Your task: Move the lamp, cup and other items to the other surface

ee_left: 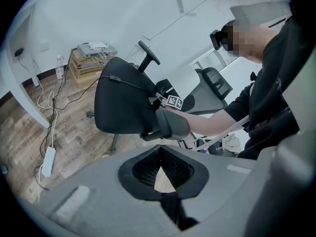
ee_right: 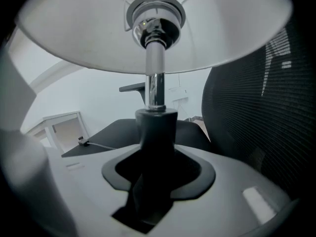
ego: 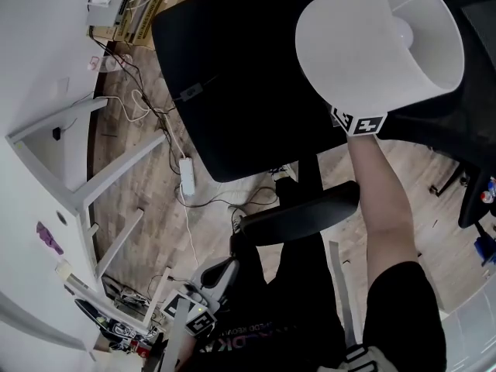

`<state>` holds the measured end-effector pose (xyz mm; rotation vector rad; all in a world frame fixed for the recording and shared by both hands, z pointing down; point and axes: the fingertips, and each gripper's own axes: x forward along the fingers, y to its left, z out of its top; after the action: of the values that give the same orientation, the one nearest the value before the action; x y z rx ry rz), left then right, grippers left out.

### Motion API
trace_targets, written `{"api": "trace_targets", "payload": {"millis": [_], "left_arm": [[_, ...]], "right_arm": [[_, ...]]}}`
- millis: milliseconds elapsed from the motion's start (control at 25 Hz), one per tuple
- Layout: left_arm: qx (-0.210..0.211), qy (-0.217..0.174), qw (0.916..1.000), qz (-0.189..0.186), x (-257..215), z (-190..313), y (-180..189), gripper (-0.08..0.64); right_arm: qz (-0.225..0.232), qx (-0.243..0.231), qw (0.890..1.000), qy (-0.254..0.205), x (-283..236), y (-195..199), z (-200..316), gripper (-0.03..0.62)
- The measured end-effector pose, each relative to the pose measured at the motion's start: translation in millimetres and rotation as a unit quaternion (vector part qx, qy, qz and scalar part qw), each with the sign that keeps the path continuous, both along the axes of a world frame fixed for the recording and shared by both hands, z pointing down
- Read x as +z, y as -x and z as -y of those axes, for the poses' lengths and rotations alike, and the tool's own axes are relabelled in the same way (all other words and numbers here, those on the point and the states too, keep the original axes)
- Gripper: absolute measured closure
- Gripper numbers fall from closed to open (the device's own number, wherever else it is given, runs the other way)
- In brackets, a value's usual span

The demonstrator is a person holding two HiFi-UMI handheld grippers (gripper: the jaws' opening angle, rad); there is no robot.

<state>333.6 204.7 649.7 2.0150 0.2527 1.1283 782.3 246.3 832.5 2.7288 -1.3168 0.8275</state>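
Lamp (ego: pixel 380 41) is held up in the air at the right edge of the black chair seat (ego: pixel 232 84). The right gripper (ee_right: pixel 155 169) is clamped on its black lower column, chrome stem upright above. The mesh chair back (ee_right: pixel 256 107) is close on the lamp's right; the seat to its left is open, with only a cable on it. In the head view the shade hides the stem and the jaws, and the lamp's foot is cut off. Left gripper (ee_left: pixel 159 168) is low near the armrest (ego: pixel 298 215), jaw tips together and nothing in them. Power strip (ego: pixel 187 177) and cables lie on the floor.
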Motion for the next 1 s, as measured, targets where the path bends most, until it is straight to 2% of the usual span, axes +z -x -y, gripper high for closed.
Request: {"api": "trace_targets", "payload": {"millis": [120, 200, 280, 520, 680, 1000], "left_arm": [[0.001, -0.005, 1.0, 0.002, 2, 1, 4, 0.557], [0.0, -0.008, 0.9999, 0.008, 4, 2, 10, 0.557], [-0.006, -0.005, 0.9999, 0.007, 5, 1, 11, 0.557], [-0.001, -0.002, 1.0, 0.008, 7, -2, 18, 0.557], [-0.006, -0.005, 0.9999, -0.011, 1, 0, 15, 0.557], [-0.047, -0.022, 0.9972, -0.053, -22, 20, 26, 0.557]], "right_arm": [[-0.002, -0.002, 1.0, 0.007, 1, 1, -1, 0.417], [0.003, -0.007, 1.0, 0.02, 5, 4, -4, 0.376], [0.01, -0.009, 1.0, 0.027, 10, 8, -11, 0.363], [0.013, -0.002, 0.999, 0.038, 8, 16, -33, 0.362], [0.02, 0.008, 0.999, 0.048, 6, 20, -45, 0.37], [0.055, 0.029, 0.995, 0.077, 5, 39, -92, 0.373]]}}
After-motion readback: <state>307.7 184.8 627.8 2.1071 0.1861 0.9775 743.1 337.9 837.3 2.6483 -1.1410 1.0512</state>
